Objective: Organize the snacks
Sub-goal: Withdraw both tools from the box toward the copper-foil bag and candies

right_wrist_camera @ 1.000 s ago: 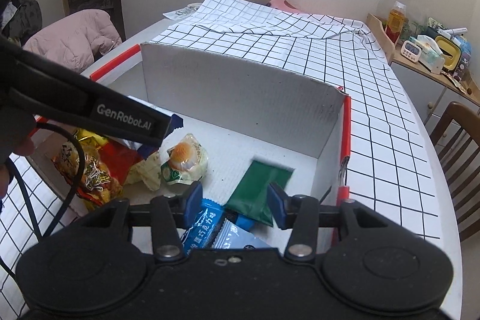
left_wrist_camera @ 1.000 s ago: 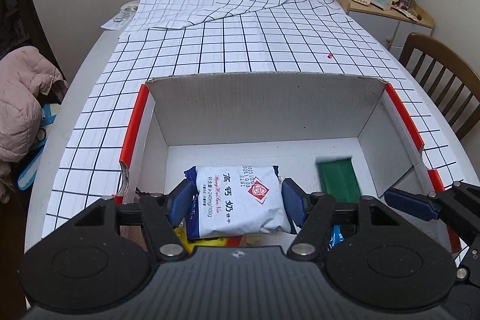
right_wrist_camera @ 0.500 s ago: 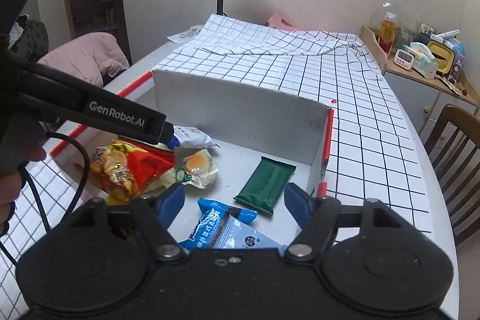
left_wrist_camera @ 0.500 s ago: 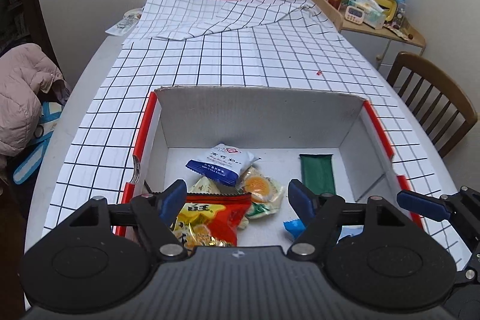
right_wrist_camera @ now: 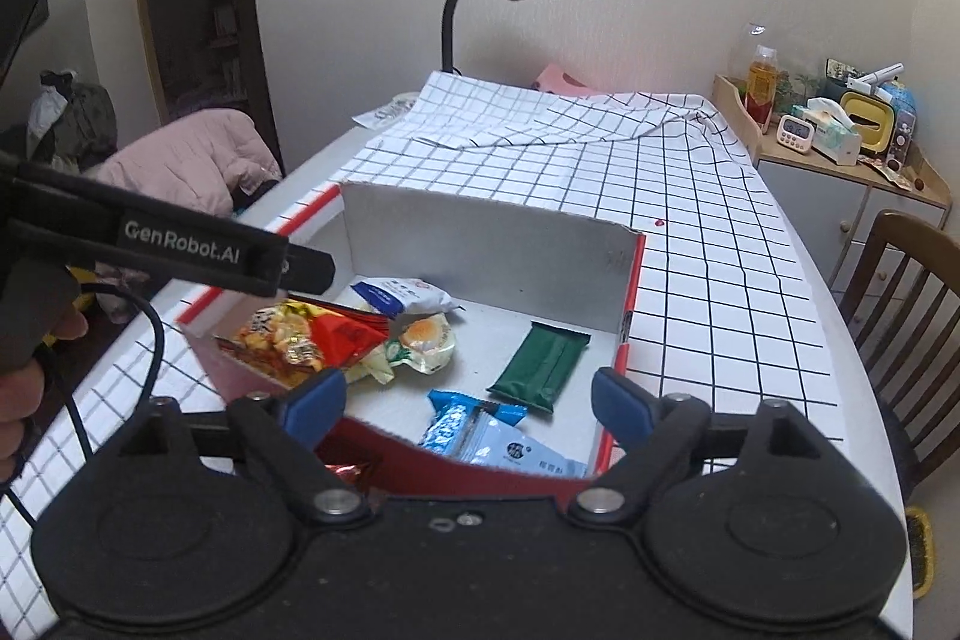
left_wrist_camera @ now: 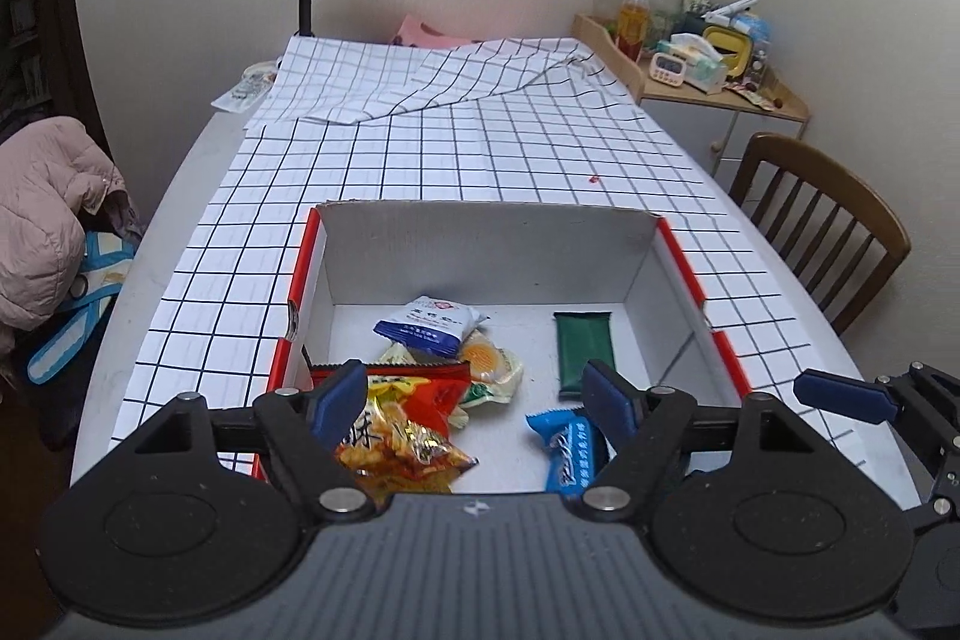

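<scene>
Five wrapped snacks lay in the red-edged white cardboard box (left_wrist_camera: 480, 253): green bar (left_wrist_camera: 583, 352), blue packet (left_wrist_camera: 570, 451). Both the left gripper (left_wrist_camera: 474, 397) and right gripper (right_wrist_camera: 468, 400) were opening, empty.

The blue snack packet (left_wrist_camera: 567, 451) disappears behind the left gripper (left_wrist_camera: 474, 394) body, its near end unseen. In the box's (right_wrist_camera: 480, 244) left corner, the red-and-yellow bag (right_wrist_camera: 306, 337) buries another pack. Print on the white-and-blue pouch (left_wrist_camera: 429, 325) is too small to read.

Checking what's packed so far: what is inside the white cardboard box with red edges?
The white cardboard box holds a blue-and-white packet, red-and-yellow crisp bag, egg snack pouch, dark green bar and blue wrapper. Anything beneath them is hidden.
</scene>
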### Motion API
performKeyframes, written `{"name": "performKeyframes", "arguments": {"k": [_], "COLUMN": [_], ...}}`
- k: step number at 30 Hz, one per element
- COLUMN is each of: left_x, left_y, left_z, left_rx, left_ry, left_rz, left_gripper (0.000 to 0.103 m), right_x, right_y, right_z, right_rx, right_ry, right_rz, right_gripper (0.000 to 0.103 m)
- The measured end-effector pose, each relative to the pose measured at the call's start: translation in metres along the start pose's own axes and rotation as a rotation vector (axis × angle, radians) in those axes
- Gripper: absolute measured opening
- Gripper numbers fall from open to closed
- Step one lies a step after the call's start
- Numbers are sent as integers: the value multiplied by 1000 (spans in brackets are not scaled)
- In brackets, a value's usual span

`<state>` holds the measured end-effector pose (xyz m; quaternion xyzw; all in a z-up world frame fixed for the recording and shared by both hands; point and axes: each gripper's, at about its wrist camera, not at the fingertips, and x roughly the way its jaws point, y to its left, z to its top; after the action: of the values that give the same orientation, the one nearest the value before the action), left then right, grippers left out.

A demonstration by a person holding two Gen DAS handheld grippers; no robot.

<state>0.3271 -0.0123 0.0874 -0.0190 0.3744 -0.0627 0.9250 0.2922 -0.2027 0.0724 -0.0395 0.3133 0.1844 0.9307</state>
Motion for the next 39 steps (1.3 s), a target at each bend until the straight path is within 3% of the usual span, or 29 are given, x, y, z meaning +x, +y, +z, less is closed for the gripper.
{"name": "performKeyframes", "arguments": {"k": [6,22,27,29,30,39], "left_x": [-26,-63,-58,-51,-47,-14], "left_y": [-7,-5,5,9,11,11], "left_z": [-14,-70,-92,-98,-102,-111], "left_rx": [10,9,-30,-47,-57,-79], "left_ry": [-38,-77,-67,-50,-44,21], "left_rz": [-26,-115,-135,-141,-141,-107], "left_gripper": [79,87,89,102,103,103], "right_x": [-26,-56,-54,-51,-48,-21], "right_y": [6,16,20,24,26,44], "right_z": [-9,-49,-71,-81,-87,-121], "right_rx": [4,-16,-32,-42,-43,-90], "right_ry": [-37,-51,-17,7,23,140], "right_rz": [38,92,108,116,118,126], "right_gripper": [100,103,103,103,103,102]}}
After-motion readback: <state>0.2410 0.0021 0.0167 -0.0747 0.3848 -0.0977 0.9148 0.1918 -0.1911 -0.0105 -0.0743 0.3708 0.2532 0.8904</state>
